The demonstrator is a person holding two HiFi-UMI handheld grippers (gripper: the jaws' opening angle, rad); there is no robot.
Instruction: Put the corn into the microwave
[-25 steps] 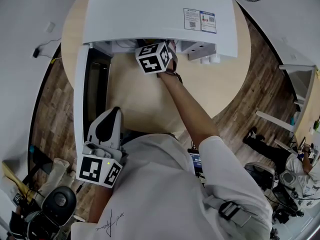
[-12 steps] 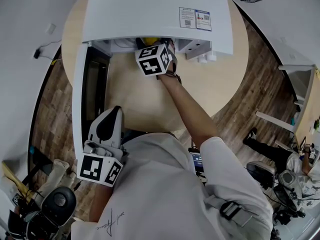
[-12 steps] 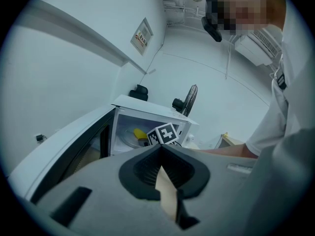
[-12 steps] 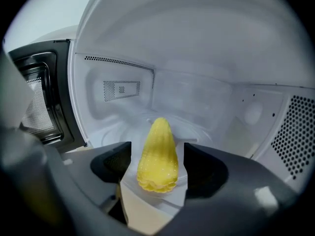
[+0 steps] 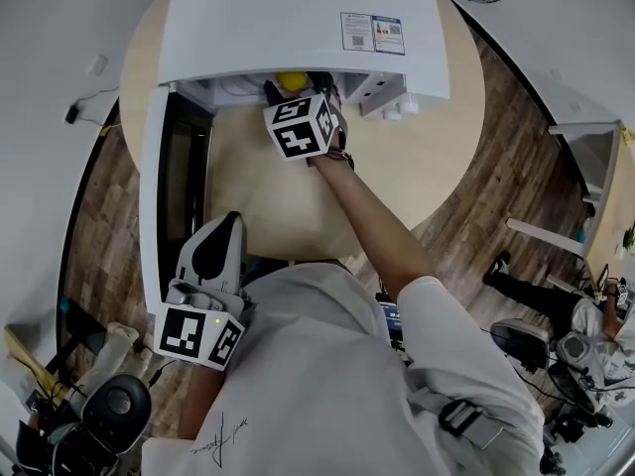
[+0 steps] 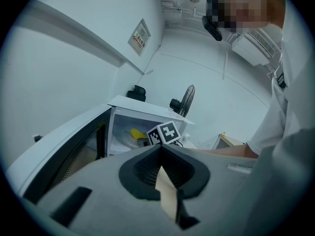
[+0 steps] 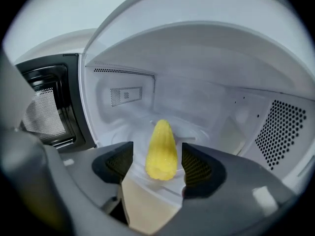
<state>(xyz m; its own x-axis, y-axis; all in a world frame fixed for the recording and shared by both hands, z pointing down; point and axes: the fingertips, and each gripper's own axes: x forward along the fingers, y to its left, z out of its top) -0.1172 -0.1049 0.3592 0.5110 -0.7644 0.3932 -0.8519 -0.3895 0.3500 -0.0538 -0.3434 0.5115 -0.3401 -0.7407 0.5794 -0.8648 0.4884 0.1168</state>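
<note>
The yellow corn [image 7: 161, 151] lies on the glass turntable inside the open white microwave [image 5: 298, 18]. It also shows in the head view as a yellow patch [image 5: 291, 80] at the cavity mouth. My right gripper [image 7: 157, 162] is at the microwave's opening. Its jaws are closing, with the corn seen between them and a gap on each side, so the pads do not touch it. Its marker cube [image 5: 301, 125] sits just outside the cavity. My left gripper [image 5: 226, 224] hangs near the table's front edge, shut and empty.
The microwave door [image 5: 159, 167] stands swung open to the left. The microwave sits on a round wooden table [image 5: 437, 157]. A fan [image 6: 187, 98] stands behind the microwave. Someone is seated at the right edge [image 5: 580, 340] among equipment on the wooden floor.
My right gripper has drawn back a little from the cavity towards me. The corn stays on the turntable and now shows in the head view. The left gripper has not moved.
</note>
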